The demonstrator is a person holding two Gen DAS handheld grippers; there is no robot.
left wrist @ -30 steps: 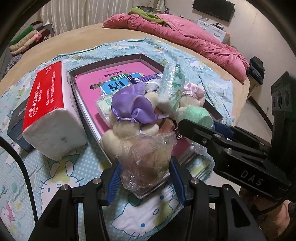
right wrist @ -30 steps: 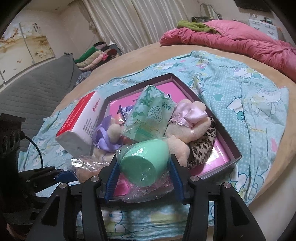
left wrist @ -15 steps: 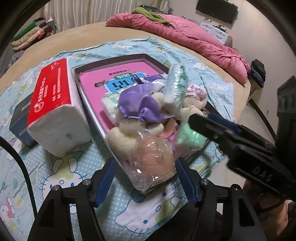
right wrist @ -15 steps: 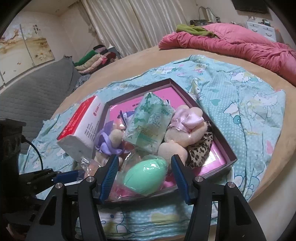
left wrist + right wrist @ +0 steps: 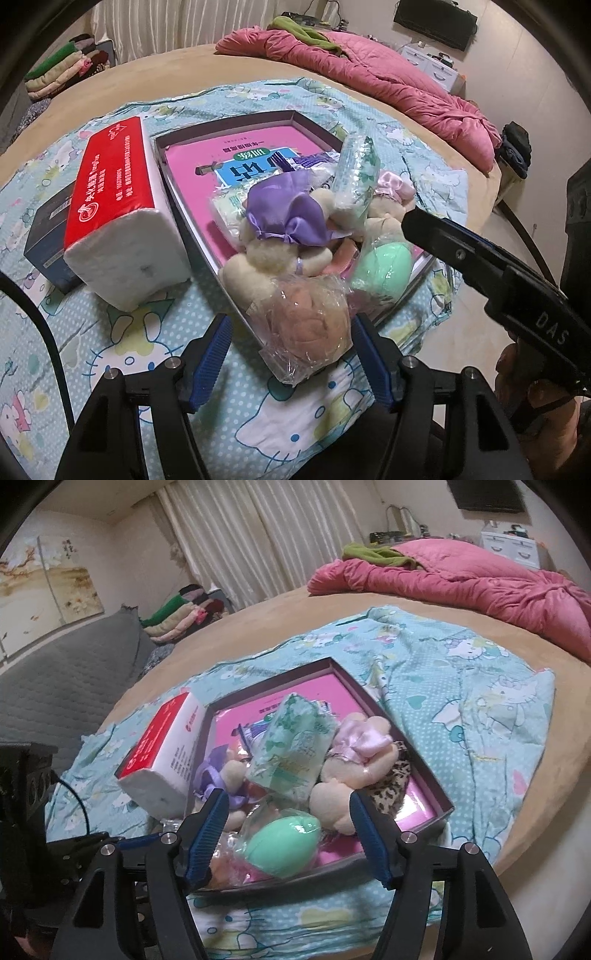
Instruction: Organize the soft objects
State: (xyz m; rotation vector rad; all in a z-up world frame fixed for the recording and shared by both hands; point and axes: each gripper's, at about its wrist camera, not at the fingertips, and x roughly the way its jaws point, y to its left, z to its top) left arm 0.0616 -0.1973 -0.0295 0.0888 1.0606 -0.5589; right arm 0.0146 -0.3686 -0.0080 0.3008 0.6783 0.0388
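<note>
Sponge [image 5: 282, 843], green, egg-shaped: long axis tilted, narrow end toward upper right, lying in your tray [image 5: 445, 806]. Right tongs [image 5: 288, 830] opening around it, untouching; left tongs [image 5: 291, 354] parted, clear of the bagged puff [image 5: 308, 326].

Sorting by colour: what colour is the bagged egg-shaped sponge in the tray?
Mint green egg-shaped sponge, clearest in the right wrist view.

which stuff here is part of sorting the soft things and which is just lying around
Part of the job:
- peach sponge in wrap
- green sponge in wrap
- plush toys
- green tissue pack
- tray

Just lying about:
- red tissue brick
- dark box
- pink quilt
- folded clothes
</note>
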